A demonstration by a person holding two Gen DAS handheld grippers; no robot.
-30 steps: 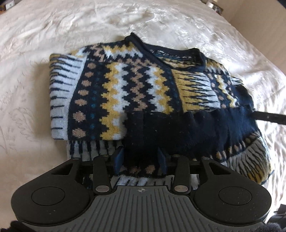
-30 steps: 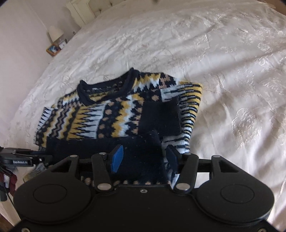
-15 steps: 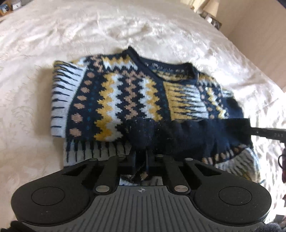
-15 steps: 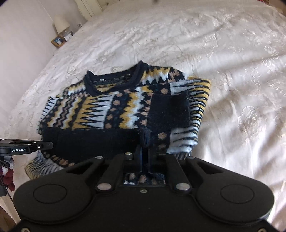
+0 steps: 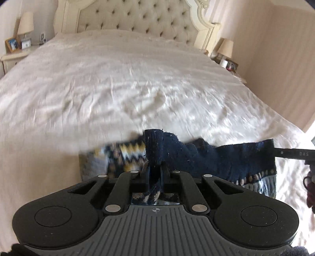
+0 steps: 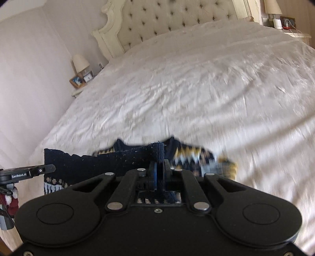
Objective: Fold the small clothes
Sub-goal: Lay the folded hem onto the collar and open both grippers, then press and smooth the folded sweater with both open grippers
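The left claw is clenching the navy hem of the sweater, knit bunching up between its closed jaws. The right claw is likewise gripping the same dark hem at its other end, jaws closed on the fabric. The hem is stretching between the two claws, raised above the white bed. The patterned body of the sweater is hanging below it, apparently resting on the bedspread, though blur obscures this. A tufted headboard is standing beyond.
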